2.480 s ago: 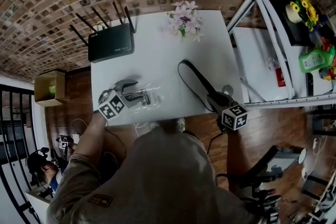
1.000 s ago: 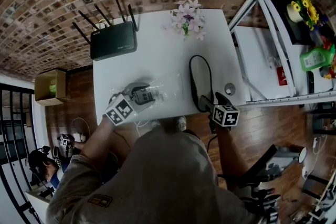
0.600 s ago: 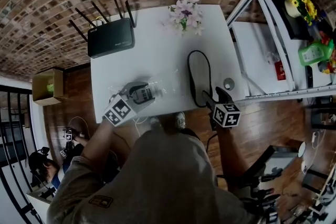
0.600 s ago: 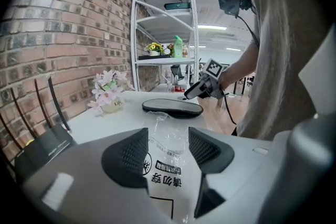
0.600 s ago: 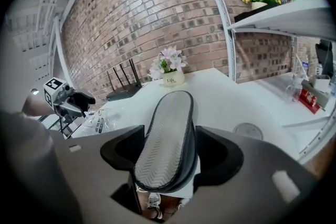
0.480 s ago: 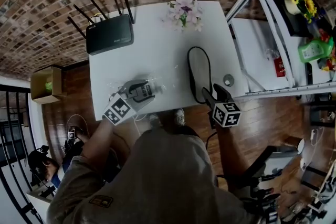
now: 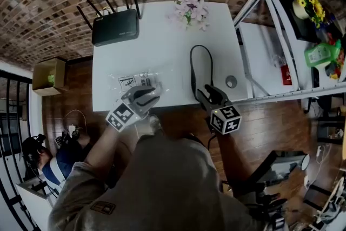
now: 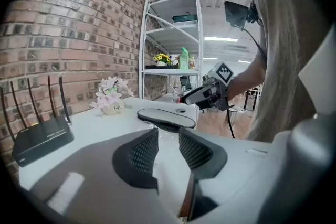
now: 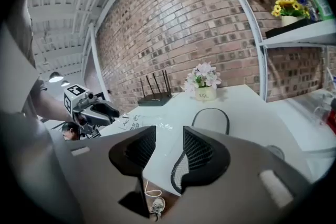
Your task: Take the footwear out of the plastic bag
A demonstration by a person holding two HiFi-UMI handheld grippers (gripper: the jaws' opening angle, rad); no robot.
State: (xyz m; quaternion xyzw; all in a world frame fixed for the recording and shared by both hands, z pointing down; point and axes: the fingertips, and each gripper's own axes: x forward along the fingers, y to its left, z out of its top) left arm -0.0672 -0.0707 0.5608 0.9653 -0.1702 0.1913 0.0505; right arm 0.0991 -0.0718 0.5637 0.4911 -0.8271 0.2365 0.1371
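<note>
The footwear [image 7: 201, 68] is a flat dark-rimmed slipper lying bare on the white table [image 7: 162, 40], right of the middle. It also shows in the left gripper view as the slipper [image 8: 167, 118] and in the right gripper view as the slipper [image 9: 212, 115]. The clear plastic bag [image 7: 141, 81] with a printed label lies flat and empty to its left. My left gripper [image 7: 153, 96] hovers at the bag's near edge, jaws closing on nothing. My right gripper [image 7: 210, 92] sits at the slipper's near end by the table's front edge, jaws also closing, nothing between them.
A black router [image 7: 114, 27] with antennas stands at the back left, a small pot of pink flowers [image 7: 192, 5] at the back middle. A small grey disc [image 7: 231, 81] lies near the right edge. A white shelf rack [image 7: 281, 46] stands to the right.
The right gripper laid the slipper on the table and drew back toward the front edge. The left gripper came off the bag, which now lies flat. Both pairs of jaws stand narrower.
</note>
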